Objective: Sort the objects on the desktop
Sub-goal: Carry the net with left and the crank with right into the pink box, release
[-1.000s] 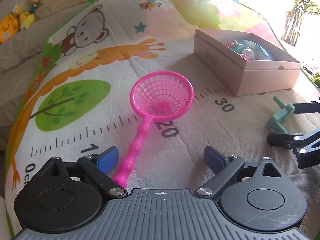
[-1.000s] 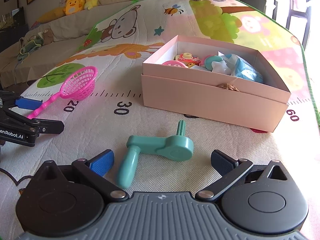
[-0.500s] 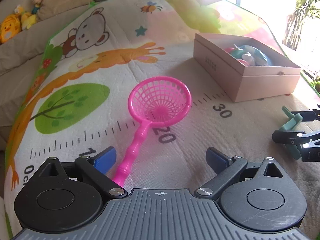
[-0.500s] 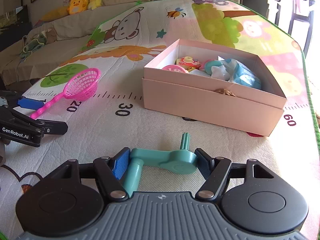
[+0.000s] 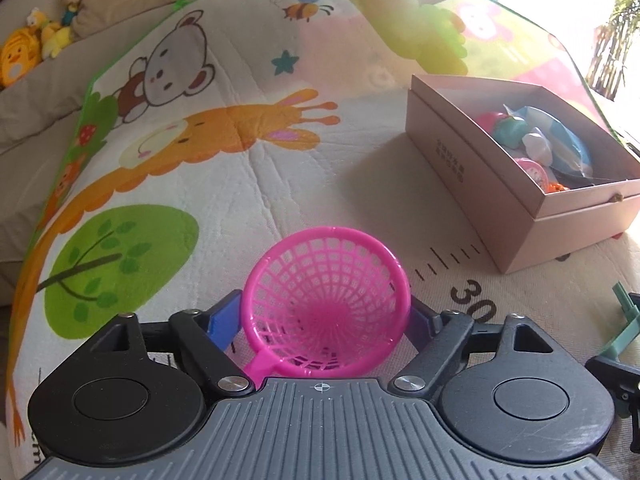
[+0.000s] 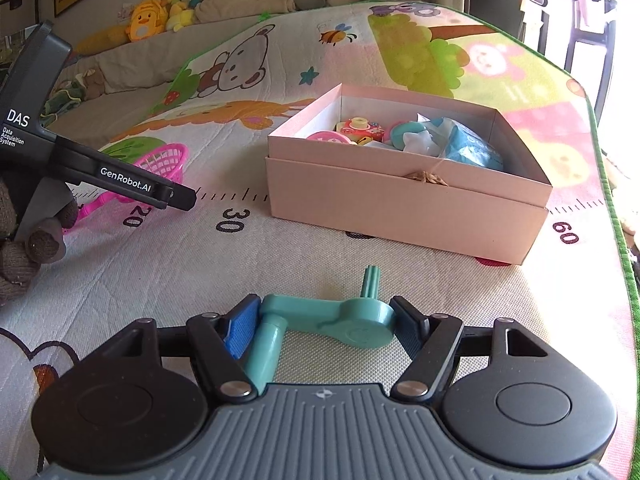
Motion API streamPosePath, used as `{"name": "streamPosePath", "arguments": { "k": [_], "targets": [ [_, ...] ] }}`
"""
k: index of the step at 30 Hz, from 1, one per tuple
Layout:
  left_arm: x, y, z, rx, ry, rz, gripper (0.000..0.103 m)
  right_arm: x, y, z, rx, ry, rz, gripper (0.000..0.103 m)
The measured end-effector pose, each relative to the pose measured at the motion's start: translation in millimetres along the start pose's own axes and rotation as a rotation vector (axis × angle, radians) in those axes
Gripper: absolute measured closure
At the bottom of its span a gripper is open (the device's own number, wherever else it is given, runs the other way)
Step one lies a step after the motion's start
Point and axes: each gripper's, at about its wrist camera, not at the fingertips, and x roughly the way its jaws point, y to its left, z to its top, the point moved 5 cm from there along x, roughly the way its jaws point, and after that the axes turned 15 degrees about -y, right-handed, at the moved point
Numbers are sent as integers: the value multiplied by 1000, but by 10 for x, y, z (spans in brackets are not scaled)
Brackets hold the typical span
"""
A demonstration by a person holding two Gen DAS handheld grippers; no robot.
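Observation:
A pink toy net scoop has its basket between the blue pads of my left gripper, which is shut on it; its handle is hidden under the gripper body. It also shows in the right wrist view. My right gripper is shut on a teal toy crank handle, just above the mat. A pink cardboard box holding several toys stands beyond it, and shows at right in the left wrist view.
Everything lies on a cartoon play mat with a printed ruler scale. Plush toys and cushions line the back. The left gripper's body shows at the left of the right wrist view.
My left gripper moved forward along the scoop and closed on its basket. My right gripper closed on the teal crank handle half a second ago and still holds it.

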Motion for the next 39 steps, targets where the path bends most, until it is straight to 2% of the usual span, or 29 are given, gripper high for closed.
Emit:
{"name": "streamPosePath", "arguments": {
  "k": [6,9,12,14,17,19,23,25,27,31,34,39],
  "targets": [
    [-313,-64,5,5,-16,-46,18,-98,-19,5,-4,29,41,33],
    [-650,-198,162,1,-50,-125,18,-312,-114,87,-12,26,76,33],
    [-922,-363,528,-13,-127,-193,18,-567,-290,349,-12,-40,73,33],
    [-1003,-476,815,-32,-177,-226,18,-756,-474,644,-5,-128,41,33],
    [-924,-759,1279,-70,-211,-304,18,-968,-731,1034,0,-257,-24,33],
    [-749,-986,1526,-80,-218,-313,18,-1052,-851,1202,-7,-322,-67,33],
    [-224,-1289,1817,-203,-156,-316,17,-1093,-1016,1364,-19,-371,-100,33],
    [79,-1387,1807,-267,-65,-350,12,-1057,-1074,1368,-31,-367,-118,33],
    [224,-1373,1760,-306,-27,-367,10,-1013,-1134,1335,-34,-354,-140,33],
    [202,-1102,1675,-305,-72,-341,6,-922,-1277,1203,-19,-311,-172,33],
    [84,-881,1531,-261,-113,-291,4,-807,-1308,1124,1,-277,-174,33],
    [-235,-599,995,-64,-196,-126,3,-573,-1181,1169,30,-250,-113,33]
  ]
}}
